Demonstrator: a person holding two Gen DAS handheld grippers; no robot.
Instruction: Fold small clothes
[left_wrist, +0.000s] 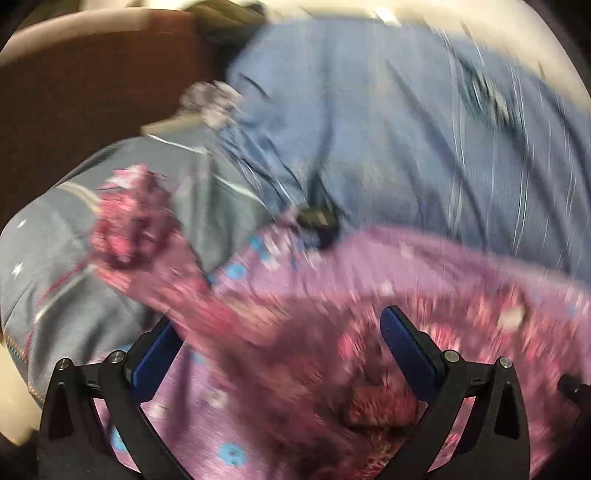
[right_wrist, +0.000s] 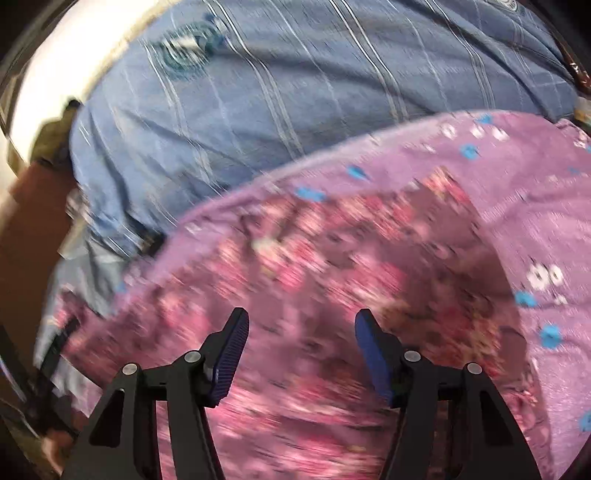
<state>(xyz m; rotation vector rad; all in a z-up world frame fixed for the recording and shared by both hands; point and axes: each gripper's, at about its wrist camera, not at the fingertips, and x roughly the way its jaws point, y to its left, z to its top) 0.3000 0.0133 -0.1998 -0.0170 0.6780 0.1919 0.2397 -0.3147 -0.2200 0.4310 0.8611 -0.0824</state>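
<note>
A: Garment first. We note the purple floral garment (right_wrist: 369, 240) lies right under and ahead of both sets of jaws, spread over the blue striped sheet (right_wrist: 295, 92).

B: Jaw state?

A: We read the right gripper (right_wrist: 301, 328) as about half spread, pads apart, nothing between them but air above the cloth. Our left gripper (left_wrist: 280, 332) stands wider. Cloth bunches between its fingers, but blur hides whether either pad presses on it, so we do not call it held.

B: Which way does the piece run?

A: Its pale far edge (right_wrist: 332, 147) curves across in front of the right jaws, rising toward their right. So we judge the long axis crosswise to both grippers, not along them. Beyond the left jaws, to their left, it trails to a bunched pink end (left_wrist: 133, 221) on grey cloth (left_wrist: 55, 240).

B: Nearer hand?

A: Left, we think: cloth sits well inside its jaws. The right hangs above the darker printed middle.
</note>
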